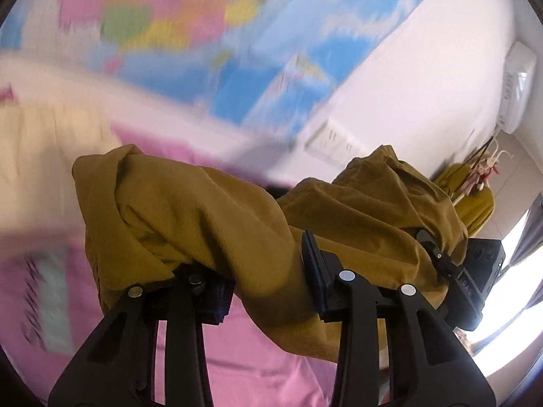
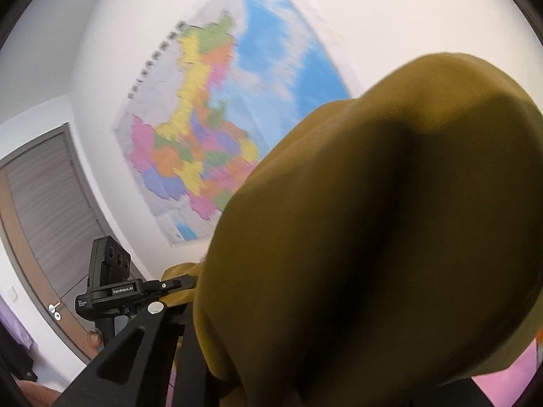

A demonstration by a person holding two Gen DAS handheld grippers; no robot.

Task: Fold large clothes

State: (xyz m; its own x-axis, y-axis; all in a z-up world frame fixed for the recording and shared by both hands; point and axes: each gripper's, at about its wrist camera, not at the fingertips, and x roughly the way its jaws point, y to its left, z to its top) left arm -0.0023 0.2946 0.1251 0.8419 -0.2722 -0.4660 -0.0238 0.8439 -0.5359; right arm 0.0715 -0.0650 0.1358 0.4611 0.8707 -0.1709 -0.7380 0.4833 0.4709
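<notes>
A mustard-yellow corduroy garment (image 1: 210, 210) hangs bunched in the air between both grippers. In the left wrist view my left gripper (image 1: 268, 281) is shut on a thick fold of it, with cloth filling the gap between the blue pads (image 1: 314, 271). To the right, my right gripper (image 1: 437, 254) pinches another bunch of the same cloth. In the right wrist view the garment (image 2: 373, 237) drapes over the fingers and hides the tips; only one black finger arm (image 2: 146, 332) shows. The left gripper (image 2: 183, 279) appears there at lower left, holding the cloth's edge.
A pink printed bedsheet (image 1: 254, 373) lies below. A large coloured wall map (image 2: 210, 129) hangs on the white wall, with wall sockets (image 1: 332, 142) under it. An air conditioner (image 1: 516, 88), a coat stand (image 1: 475, 183) and a bright window (image 1: 509, 305) are at the right; a grey door (image 2: 44, 210) is at the left.
</notes>
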